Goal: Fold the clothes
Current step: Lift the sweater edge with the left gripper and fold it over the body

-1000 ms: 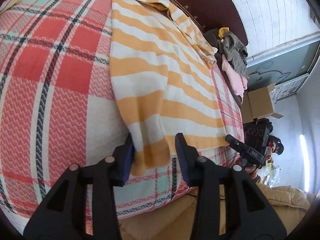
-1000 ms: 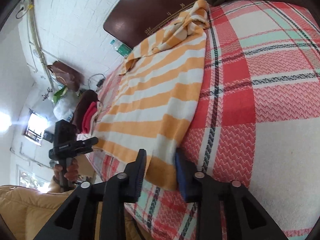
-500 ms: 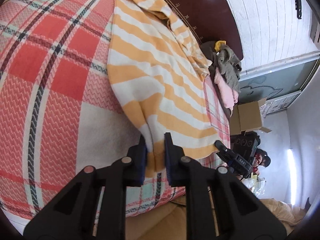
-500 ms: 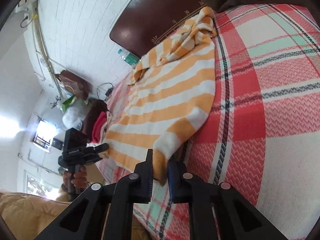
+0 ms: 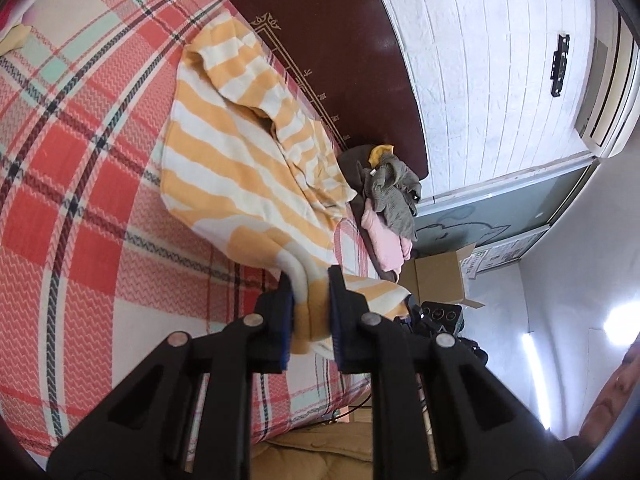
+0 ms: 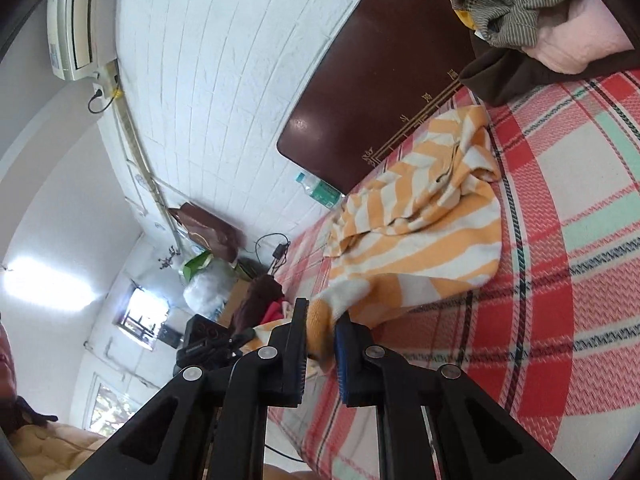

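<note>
Left wrist view: my left gripper point(image 5: 310, 312), open around the hem a second ago, is now clenched on one bottom corner of the single orange-and-white striped knit garment point(image 5: 236, 164) and has raised it off the red plaid bed cover point(image 5: 80, 208).

Right wrist view: my right gripper point(image 6: 322, 344) likewise grasps the other corner, lifted. The collar end remains on the bed by the dark brown headboard point(image 6: 360, 112). Judgement: the fold toward the collar has begun. Count: one garment, two grippers, one unsorted clothes pile point(image 6: 540, 20).
</note>
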The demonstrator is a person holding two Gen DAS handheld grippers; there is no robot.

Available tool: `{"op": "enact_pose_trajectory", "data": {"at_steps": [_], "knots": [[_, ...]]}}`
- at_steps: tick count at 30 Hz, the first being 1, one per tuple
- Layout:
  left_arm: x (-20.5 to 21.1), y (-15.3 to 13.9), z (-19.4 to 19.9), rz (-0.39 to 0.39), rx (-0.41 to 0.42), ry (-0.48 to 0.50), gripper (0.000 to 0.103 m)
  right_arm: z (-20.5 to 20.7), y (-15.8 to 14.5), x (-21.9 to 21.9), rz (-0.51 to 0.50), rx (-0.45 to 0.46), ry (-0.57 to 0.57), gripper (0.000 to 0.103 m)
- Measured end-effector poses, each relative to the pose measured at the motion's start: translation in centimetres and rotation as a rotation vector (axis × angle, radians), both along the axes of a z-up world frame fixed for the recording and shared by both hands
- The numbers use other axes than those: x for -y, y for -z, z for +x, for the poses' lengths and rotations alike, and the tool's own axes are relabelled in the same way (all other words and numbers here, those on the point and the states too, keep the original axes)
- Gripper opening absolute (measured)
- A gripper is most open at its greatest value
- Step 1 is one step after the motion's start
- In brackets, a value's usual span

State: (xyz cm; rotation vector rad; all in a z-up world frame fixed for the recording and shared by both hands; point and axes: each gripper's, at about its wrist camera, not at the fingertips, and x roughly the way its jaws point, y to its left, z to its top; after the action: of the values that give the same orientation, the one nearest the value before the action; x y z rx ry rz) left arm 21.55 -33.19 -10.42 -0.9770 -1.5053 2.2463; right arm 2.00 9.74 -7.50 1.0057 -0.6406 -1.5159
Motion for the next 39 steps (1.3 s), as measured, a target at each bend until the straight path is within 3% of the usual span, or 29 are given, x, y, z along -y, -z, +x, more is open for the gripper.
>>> {"op": "enact_pose_trajectory", "data": {"at_steps": [10, 39], "knots": [[1.0, -2.3, -2.2, 0.000, -0.061, -0.020, 0.017, -2.4, -3.1, 1.9, -0.089, -0.025, 0.009, 0.011], [4.0, -4.9, -9.4, -0.039, -0.095, -0.023, 0.017, -8.1, -4.5, 6.0, -0.088, -0.044, 0.056, 0.011]]}}
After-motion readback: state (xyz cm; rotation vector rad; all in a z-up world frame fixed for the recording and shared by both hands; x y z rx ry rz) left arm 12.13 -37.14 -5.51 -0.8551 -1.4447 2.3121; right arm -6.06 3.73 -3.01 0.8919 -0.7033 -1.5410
